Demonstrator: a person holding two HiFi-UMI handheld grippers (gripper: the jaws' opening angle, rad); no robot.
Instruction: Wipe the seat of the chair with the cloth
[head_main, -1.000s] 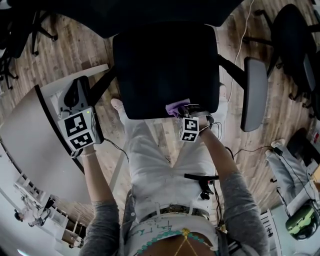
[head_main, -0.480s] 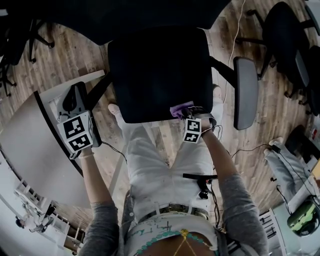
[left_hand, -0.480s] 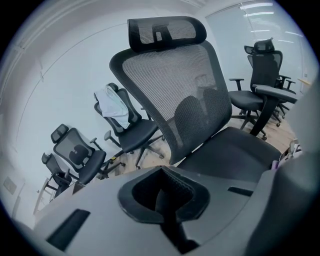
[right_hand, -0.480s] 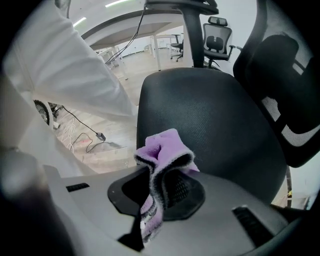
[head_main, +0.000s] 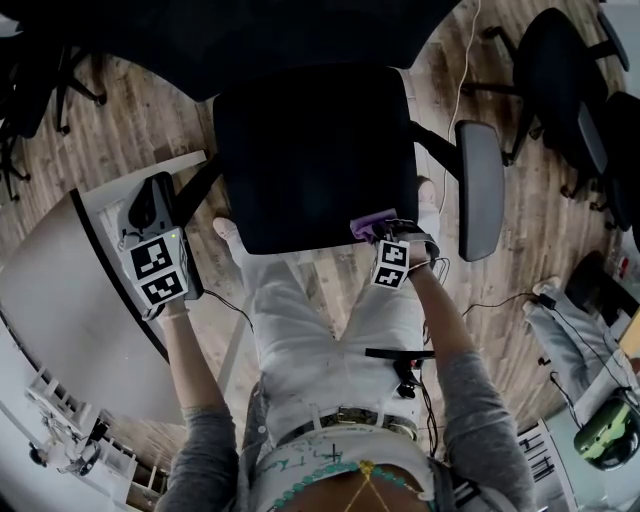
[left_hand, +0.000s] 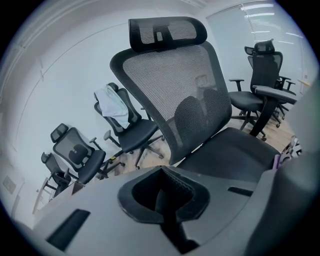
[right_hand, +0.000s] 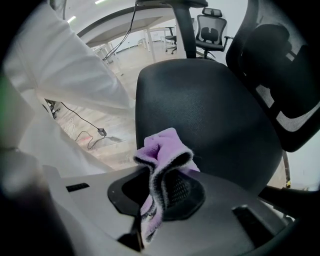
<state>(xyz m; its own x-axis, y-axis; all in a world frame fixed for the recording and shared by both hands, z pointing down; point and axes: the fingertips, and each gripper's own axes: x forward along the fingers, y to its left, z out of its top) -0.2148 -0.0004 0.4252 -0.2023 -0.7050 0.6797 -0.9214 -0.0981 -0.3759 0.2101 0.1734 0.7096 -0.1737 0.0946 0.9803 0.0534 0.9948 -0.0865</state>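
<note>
At seat (right_hand: 200, 105) front edge, right tongs (right_hand: 149, 202) clamp purple cloth (right_hand: 162, 150); left tongs (left_hand: 167, 212) closed, empty.

The floor (head_main: 120, 110) is wood plank; a white tabletop (head_main: 60, 290) with a dark edge stands at the left, and a white cable (head_main: 461, 75) runs over the planks at the upper right. Further black office chairs (head_main: 575, 90) stand at the upper right, and a green item (head_main: 607, 435) lies at the lower right. In the left gripper view, a chair (left_hand: 137, 135) near the white wall (left_hand: 60, 75) carries a pale garment (left_hand: 113, 106) over its back, with another chair (left_hand: 75, 152) just beside it.
</note>
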